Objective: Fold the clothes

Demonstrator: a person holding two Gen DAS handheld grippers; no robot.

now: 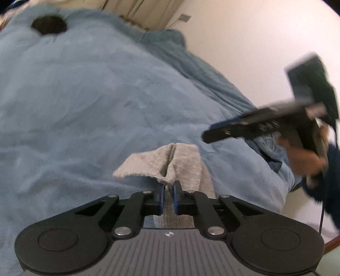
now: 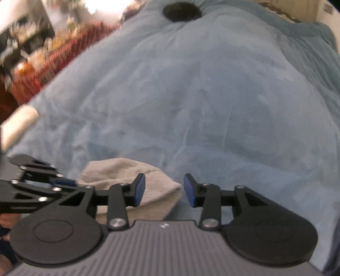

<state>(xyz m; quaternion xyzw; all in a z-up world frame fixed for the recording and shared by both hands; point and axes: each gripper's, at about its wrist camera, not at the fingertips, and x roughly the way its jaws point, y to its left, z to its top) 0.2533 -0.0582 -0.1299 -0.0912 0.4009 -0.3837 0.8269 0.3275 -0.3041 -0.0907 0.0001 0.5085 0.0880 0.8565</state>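
Between the blue pads of the left tongs (image 1: pixel 169 191), a fold of the small grey knitted garment (image 1: pixel 170 163) is pinched tight, the rest of it lying on the light blue fleece blanket (image 1: pixel 95 102) that covers the bed. Right tongs (image 2: pixel 164 189) are held open just above the same garment's edge, nothing gripped. Farther back, a round black object (image 2: pixel 181 11) is seen on the blanket, pretty blurry.

dark round thing (image 2: pixel 181 11) on blanket too blurred to identify.
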